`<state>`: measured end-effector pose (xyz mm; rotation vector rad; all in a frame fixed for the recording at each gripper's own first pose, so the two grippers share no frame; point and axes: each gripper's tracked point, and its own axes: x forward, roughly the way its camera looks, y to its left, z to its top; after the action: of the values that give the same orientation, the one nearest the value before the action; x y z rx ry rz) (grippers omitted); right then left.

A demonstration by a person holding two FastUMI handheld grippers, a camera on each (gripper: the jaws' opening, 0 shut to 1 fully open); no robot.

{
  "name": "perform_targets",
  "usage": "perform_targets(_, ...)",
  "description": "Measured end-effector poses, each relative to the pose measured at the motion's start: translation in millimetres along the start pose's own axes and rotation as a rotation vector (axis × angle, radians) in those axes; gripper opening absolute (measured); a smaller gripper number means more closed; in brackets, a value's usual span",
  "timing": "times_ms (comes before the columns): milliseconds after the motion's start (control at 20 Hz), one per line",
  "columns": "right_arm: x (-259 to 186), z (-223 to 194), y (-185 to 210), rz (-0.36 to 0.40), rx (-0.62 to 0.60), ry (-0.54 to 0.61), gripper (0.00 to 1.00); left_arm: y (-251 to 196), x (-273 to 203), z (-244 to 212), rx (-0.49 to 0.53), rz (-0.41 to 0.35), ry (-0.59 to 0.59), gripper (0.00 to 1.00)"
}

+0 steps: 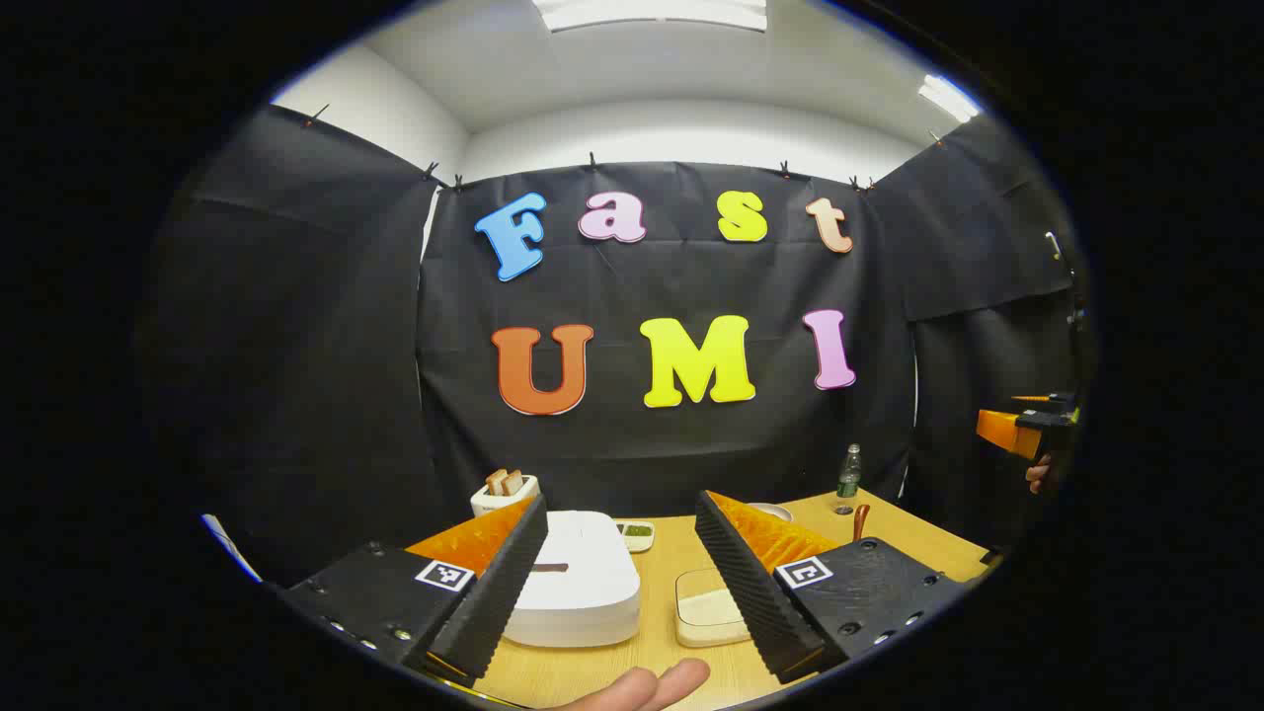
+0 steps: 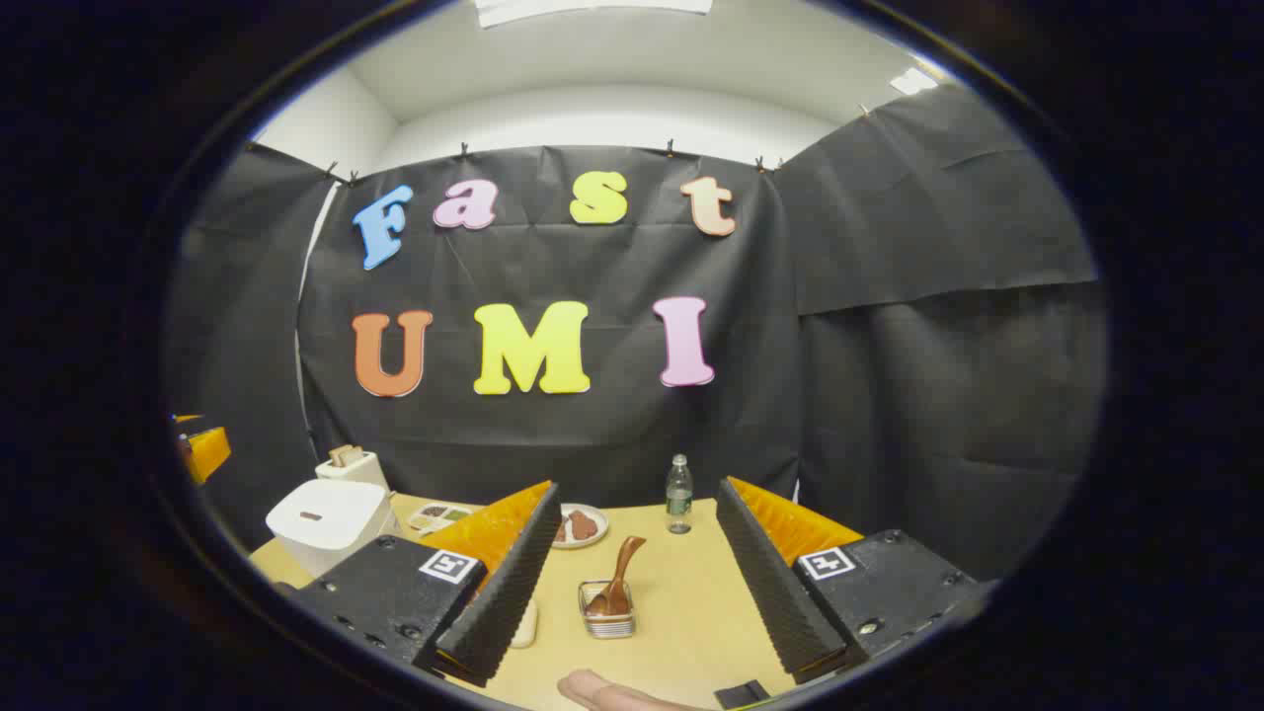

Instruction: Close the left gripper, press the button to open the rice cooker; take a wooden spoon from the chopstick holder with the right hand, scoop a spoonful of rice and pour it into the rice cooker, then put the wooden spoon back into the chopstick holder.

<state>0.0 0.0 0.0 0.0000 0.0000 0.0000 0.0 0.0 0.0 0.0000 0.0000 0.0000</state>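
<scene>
Bottle (image 2: 678,493), toaster (image 1: 504,493), plate (image 2: 579,525) perhaps holding meat, small tray (image 1: 636,534)

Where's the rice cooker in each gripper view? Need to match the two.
Left gripper view: rice cooker sits low and centre-left on the table, just right of the left tongs' left finger, lid closed.
Right gripper view: rice cooker sits at the lower left, on the table's far-left edge.
Shared landmark: the green bottle standing by the back wall.
</scene>
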Motion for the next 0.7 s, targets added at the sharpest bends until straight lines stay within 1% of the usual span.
perform_targets(50,-0.7,0.3,2.6,0.009,0.002,-0.005,0.99,1.4,-0.2,-1.1,0.000,0.003,0.005,0.95)
perform_targets(150,-1.4,-1.0,4.1,0.014,-0.008,-0.012,0.99,6.4,0.6,-3.1,0.006,0.007,0.011,0.96)
perform_targets(300,-1.5,-3.0,10.8,0.045,-0.017,-0.005,1.00,12.8,0.9,-8.1,0.024,0.018,0.017,0.96)
perform_targets(400,0.8,0.3,6.6,0.051,-0.022,-0.021,1.00,17.4,0.5,-15.3,0.028,0.025,0.031,0.96)
perform_targets(550,6.2,-1.4,3.7,0.055,-0.010,-0.050,1.00,25.2,-3.7,-15.1,0.029,0.027,0.009,0.96)
perform_targets(700,18.1,-12.5,5.5,0.062,0.007,-0.059,1.00,42.5,-4.2,-16.9,0.042,0.086,-0.005,0.95)
